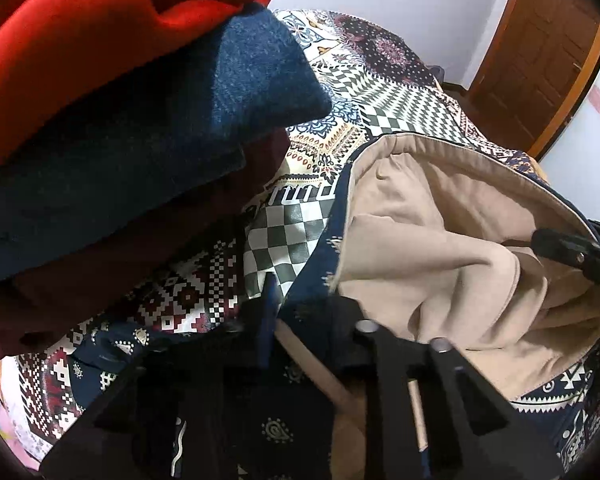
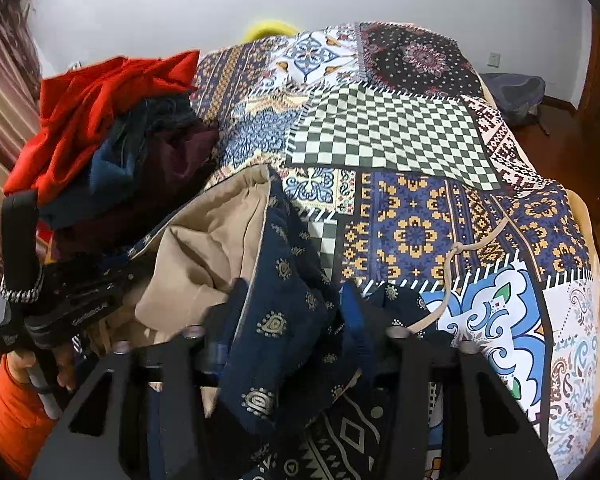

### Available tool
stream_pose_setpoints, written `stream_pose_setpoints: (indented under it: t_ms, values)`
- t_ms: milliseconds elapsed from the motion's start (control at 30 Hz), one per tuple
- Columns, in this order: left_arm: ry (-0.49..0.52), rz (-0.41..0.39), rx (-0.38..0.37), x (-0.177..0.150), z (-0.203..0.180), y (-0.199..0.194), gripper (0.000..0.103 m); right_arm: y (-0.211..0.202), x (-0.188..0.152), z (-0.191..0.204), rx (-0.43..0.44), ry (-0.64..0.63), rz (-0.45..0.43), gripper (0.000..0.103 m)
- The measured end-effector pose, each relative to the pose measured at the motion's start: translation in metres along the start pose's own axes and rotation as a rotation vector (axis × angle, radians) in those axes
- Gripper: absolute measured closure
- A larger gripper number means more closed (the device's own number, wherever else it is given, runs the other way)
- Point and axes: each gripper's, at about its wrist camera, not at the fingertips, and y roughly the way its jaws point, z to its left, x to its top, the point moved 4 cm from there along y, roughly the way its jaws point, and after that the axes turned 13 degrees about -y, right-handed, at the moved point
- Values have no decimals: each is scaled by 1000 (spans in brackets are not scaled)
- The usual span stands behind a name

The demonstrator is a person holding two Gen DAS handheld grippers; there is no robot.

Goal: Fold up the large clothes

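A large navy garment with a gold paisley print and a beige lining (image 1: 452, 248) lies bunched on the patchwork bed cover (image 1: 388, 92). My left gripper (image 1: 300, 320) is shut on its navy edge. In the right wrist view the same garment (image 2: 276, 280) is bunched between the fingers of my right gripper (image 2: 296, 328), which is shut on the navy cloth. Its beige drawstring (image 2: 456, 256) trails over the cover (image 2: 388, 128). The left gripper and the hand holding it (image 2: 56, 304) show at the left of the right wrist view; the right gripper's tip (image 1: 572, 252) shows at the right edge of the left wrist view.
A stack of clothes, red (image 1: 68, 40), blue (image 1: 148, 120) and dark maroon (image 1: 112, 264), sits to the left, close above the left gripper; it also shows in the right wrist view (image 2: 112, 128). A wooden door (image 1: 540, 52) and white wall lie beyond the bed.
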Motion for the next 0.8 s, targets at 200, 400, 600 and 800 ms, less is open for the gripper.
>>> stream_pose_setpoints:
  t_ms: [200, 400, 600, 800]
  values:
    - [28, -51, -42, -11, -6, -43, 95, -19, -1, 5, 30, 0, -18, 95]
    - [9, -121, -90, -33, -3, -113, 95, -66, -14, 37, 58, -69, -75, 96]
    - [-17, -102, -85, -89, 16, -146, 95, -92, -54, 52, 42, -85, -69, 95]
    - [-14, -11, -23, -152, 37, -142, 93, -92, -100, 54, 42, -96, 9, 93]
